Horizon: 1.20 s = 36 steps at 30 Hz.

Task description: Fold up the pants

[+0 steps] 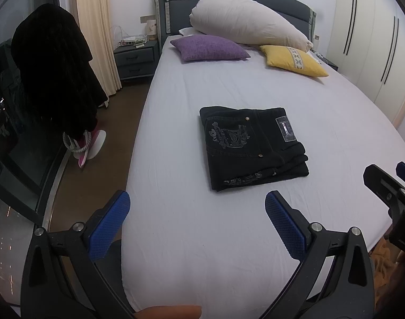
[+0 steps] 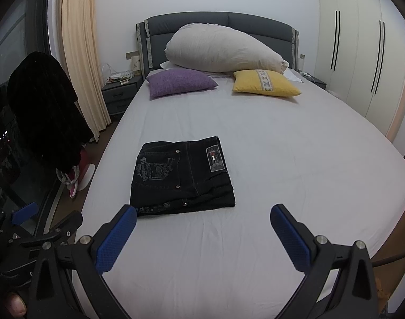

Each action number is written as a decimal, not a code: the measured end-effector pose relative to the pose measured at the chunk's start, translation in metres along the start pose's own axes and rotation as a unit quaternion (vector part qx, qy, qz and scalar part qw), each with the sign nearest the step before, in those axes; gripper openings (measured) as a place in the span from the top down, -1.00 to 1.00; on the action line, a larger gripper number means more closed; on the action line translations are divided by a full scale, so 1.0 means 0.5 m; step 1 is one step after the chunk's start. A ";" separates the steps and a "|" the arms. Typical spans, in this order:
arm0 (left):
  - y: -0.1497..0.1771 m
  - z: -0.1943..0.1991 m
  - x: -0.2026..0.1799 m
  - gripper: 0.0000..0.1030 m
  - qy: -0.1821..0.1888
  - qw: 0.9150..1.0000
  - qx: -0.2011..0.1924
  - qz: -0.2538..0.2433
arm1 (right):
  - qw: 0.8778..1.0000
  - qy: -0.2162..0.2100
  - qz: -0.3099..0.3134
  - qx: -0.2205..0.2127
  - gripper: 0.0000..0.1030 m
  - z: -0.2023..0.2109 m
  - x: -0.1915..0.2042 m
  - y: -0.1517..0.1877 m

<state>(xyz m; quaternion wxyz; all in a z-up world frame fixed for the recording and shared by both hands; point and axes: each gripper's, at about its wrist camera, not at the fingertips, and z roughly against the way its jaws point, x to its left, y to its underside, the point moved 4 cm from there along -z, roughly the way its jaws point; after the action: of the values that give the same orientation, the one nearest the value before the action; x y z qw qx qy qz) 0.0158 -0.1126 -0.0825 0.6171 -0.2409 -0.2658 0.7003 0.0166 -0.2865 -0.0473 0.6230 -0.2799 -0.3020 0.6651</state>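
On the pale lilac sheet of a wide bed (image 2: 282, 164), near its foot end and a little toward the window side, lies one pair of black denim pants with grey embroidered lettering and a small rectangular waistband patch (image 2: 182, 176), already folded into a compact, roughly square stack of several layers. Both handheld tools hover above the sheet short of it, touching nothing: the left gripper (image 1: 197, 222) has its blue textured fingers (image 1: 110, 227) spread wide and empty, and the right gripper (image 2: 202, 235) likewise holds its blue fingers (image 2: 290, 236) wide apart with nothing between them. Judging by the look of the cloth, the pants are thick denim — moderately heavy, soft enough to bend but stiff enough to hold a crease, not slippery and not fragile. The layered edge nearest the tools looks the best place to take hold, pinching all layers together at the two near corners so the stack does not slide open; a grasp on the top layer alone would likely peel it back. Counted: one pair of pants, two grippers, one large off-white bolster pillow (image 2: 223, 49) leaning on the dark grey padded headboard (image 2: 192, 22), one purple square cushion (image 2: 180, 82), one yellow cushion with a patterned band (image 2: 265, 83), and — beside the bed — one dark bedside cabinet (image 2: 120, 95).
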 end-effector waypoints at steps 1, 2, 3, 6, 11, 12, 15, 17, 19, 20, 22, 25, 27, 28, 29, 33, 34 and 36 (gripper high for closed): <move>0.001 -0.002 -0.001 -1.00 0.000 1.000 0.000 0.000 | 1.000 0.000 0.000 0.001 -1.00 -0.002 0.000 0.003; 0.002 -0.003 -0.001 -1.00 -0.001 1.000 0.001 0.001 | 1.000 0.000 0.000 0.000 -1.00 -0.002 0.000 0.003; 0.002 -0.003 -0.001 -1.00 0.000 1.000 0.001 0.000 | 1.000 -0.001 0.000 0.000 -1.00 -0.001 0.000 0.003; 0.005 -0.003 -0.005 -1.00 -0.001 1.000 0.001 0.001 | 1.000 0.000 0.001 0.000 -1.00 0.000 0.000 0.004; 0.005 -0.003 -0.005 -1.00 -0.001 1.000 0.001 0.002 | 1.000 0.000 0.001 0.001 -1.00 0.002 -0.002 0.003; 0.005 -0.003 -0.005 -1.00 -0.001 1.000 0.001 0.002 | 1.000 0.000 0.001 0.001 -1.00 0.002 -0.002 0.003; 0.005 -0.003 -0.005 -1.00 -0.001 1.000 0.002 0.002 | 1.000 -0.001 0.001 0.001 -1.00 0.004 -0.003 0.003; 0.005 -0.004 -0.005 -1.00 -0.001 1.000 0.002 0.002 | 1.000 0.000 0.001 0.001 -1.00 0.005 -0.004 0.002; 0.005 -0.003 -0.005 -1.00 -0.001 1.000 0.002 0.002 | 1.000 -0.001 0.001 0.002 -1.00 0.006 -0.005 0.002; 0.005 -0.003 -0.006 -1.00 0.000 1.000 0.002 0.002 | 1.000 -0.001 0.001 0.002 -1.00 0.005 -0.003 0.006; 0.006 -0.002 -0.006 -1.00 -0.001 1.000 0.002 0.002 | 1.000 -0.001 0.002 0.003 -1.00 0.004 -0.002 0.010; 0.005 -0.002 -0.006 -1.00 -0.001 1.000 0.002 0.002 | 1.000 -0.001 0.002 0.004 -1.00 0.003 -0.003 0.018; 0.008 -0.003 -0.008 -1.00 -0.002 1.000 0.002 0.003 | 1.000 -0.002 0.003 0.004 -1.00 0.004 -0.004 0.019; 0.008 -0.003 -0.008 -1.00 -0.001 1.000 0.002 0.003 | 1.000 -0.001 0.003 0.004 -1.00 0.004 -0.004 0.020; 0.009 -0.004 -0.009 -1.00 -0.001 1.000 0.003 0.003 | 1.000 -0.001 0.003 0.004 -1.00 0.005 -0.004 0.022; 0.009 -0.004 -0.008 -1.00 -0.001 1.000 0.003 0.003 | 1.000 -0.003 0.003 0.006 -1.00 0.002 -0.008 0.028; 0.009 -0.004 -0.008 -1.00 -0.002 1.000 0.003 0.003 | 1.000 -0.003 0.003 0.006 -1.00 0.002 -0.009 0.027; 0.009 -0.004 -0.008 -1.00 -0.001 1.000 0.003 0.003 | 1.000 -0.003 0.003 0.006 -1.00 0.003 -0.010 0.027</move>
<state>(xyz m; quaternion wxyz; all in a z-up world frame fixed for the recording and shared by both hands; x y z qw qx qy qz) 0.0143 -0.1171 -0.0869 0.6155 -0.2391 -0.2631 0.7034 0.0067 -0.2920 -0.0564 0.6216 -0.2751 -0.2989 0.6698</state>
